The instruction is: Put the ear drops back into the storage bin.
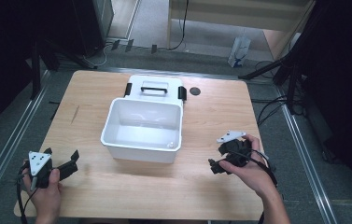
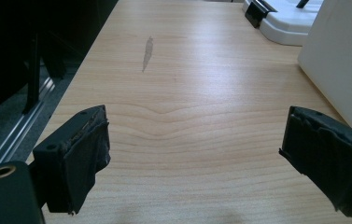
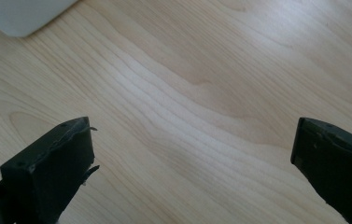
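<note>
A white plastic box (image 1: 142,133) stands open at the middle of a wooden counter (image 1: 211,186), its white lid (image 1: 155,87) with a black handle lying flat just behind it. A person's hands hold the left gripper (image 1: 64,161) and the right gripper (image 1: 216,164) low at the counter's near corners, well apart from the box, each with jaws spread wide over bare wood and nothing between them

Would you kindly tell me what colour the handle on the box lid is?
Black, on the white plastic lid; its handle shows best in the high view.
</note>
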A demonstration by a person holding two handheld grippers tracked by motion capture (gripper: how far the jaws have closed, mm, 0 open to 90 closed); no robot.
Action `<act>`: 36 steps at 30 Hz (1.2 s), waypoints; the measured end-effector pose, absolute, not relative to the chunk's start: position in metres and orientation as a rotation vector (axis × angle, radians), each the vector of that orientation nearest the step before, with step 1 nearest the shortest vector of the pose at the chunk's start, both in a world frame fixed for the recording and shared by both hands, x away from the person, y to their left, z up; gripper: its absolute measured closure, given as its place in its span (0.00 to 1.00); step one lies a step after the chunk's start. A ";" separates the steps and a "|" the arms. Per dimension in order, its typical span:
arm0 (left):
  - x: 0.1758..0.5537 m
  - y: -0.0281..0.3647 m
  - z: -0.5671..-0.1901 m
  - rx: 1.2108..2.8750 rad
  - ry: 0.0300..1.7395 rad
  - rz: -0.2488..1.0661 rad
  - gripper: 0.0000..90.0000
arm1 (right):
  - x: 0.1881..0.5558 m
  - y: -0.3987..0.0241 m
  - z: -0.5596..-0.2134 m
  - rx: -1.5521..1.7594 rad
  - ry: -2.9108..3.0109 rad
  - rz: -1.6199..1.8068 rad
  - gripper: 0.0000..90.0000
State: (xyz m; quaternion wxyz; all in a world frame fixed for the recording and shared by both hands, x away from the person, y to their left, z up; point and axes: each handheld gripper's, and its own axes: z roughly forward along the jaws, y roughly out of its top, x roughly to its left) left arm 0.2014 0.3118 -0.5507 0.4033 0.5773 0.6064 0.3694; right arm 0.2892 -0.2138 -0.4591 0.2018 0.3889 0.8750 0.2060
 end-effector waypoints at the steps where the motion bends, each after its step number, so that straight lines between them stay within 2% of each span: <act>1: 0.201 0.312 -0.551 1.458 1.531 0.934 0.09 | 0.287 -0.218 -0.463 1.106 2.432 0.579 0.00; 36: 0.201 0.310 -0.551 1.465 1.528 0.943 0.09 | 0.231 -0.315 -0.538 1.426 2.124 0.877 0.00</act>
